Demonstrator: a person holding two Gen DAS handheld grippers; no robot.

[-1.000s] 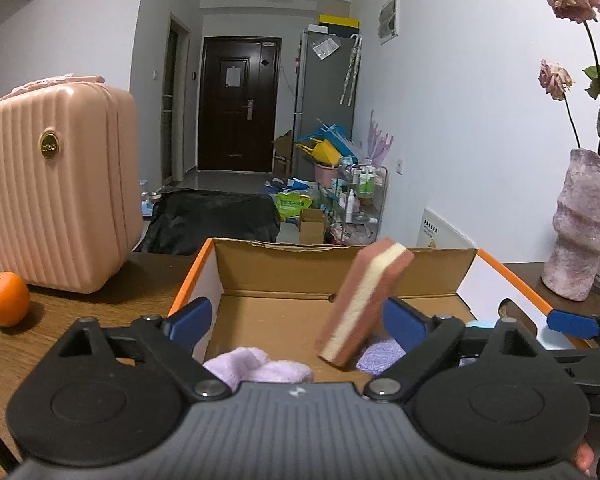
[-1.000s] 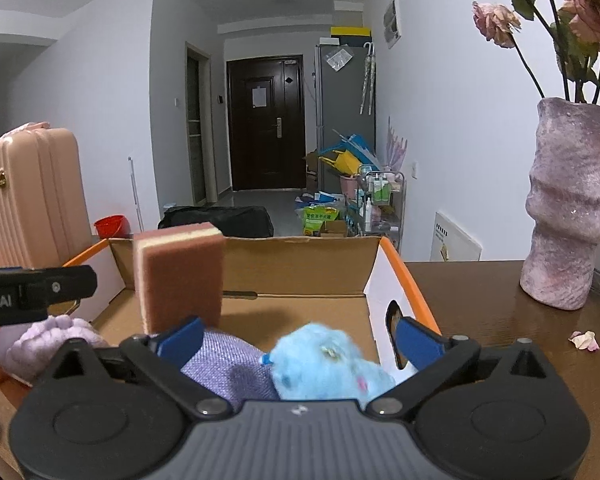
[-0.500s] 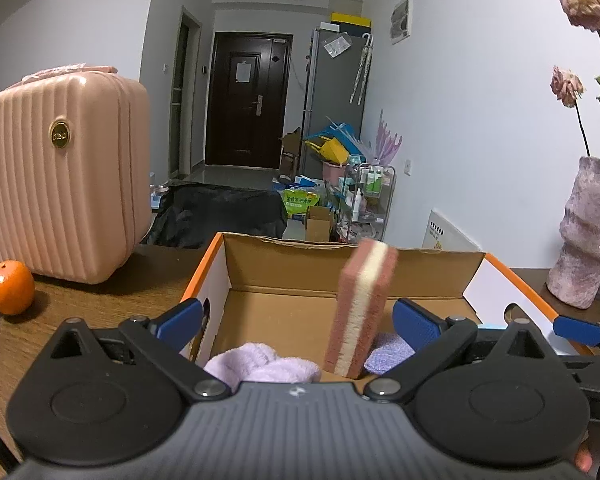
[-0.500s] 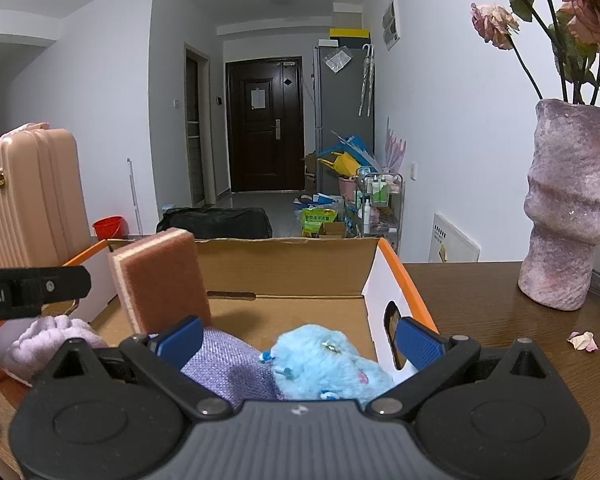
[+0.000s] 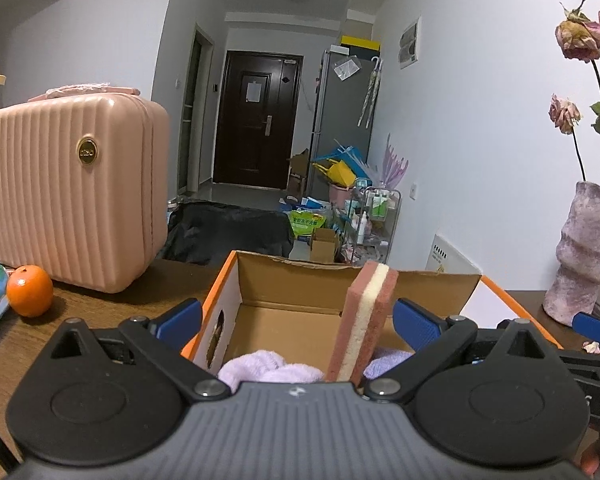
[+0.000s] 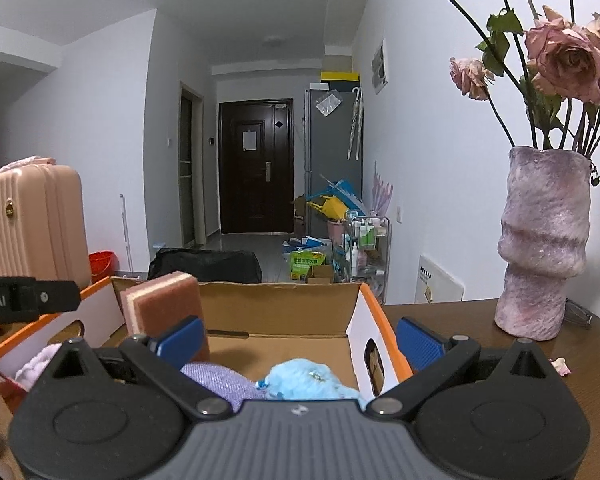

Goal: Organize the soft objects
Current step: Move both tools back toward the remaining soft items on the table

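An open cardboard box (image 5: 300, 280) with orange edges stands on the wooden table, also in the right wrist view (image 6: 284, 304). Inside it a pink-and-cream sponge (image 5: 364, 320) stands on edge, seen in the right wrist view (image 6: 168, 312) too. A lilac fluffy cloth (image 5: 268, 368), a purple knitted piece (image 6: 216, 380) and a blue plush toy (image 6: 304, 380) lie in the box. My left gripper (image 5: 296, 326) is open above the box's near side, touching nothing. My right gripper (image 6: 300, 338) is open over the box's right part, empty.
A pink ribbed suitcase (image 5: 68, 188) and an orange (image 5: 29, 290) sit on the table at the left. A purple vase (image 6: 540, 248) with dried roses stands at the right. Petals (image 6: 560, 364) lie on the table (image 6: 452, 320).
The sponge has gone from leaning right to standing almost upright in the box. Both grippers have risen and pulled back a little; the right view now looks higher.
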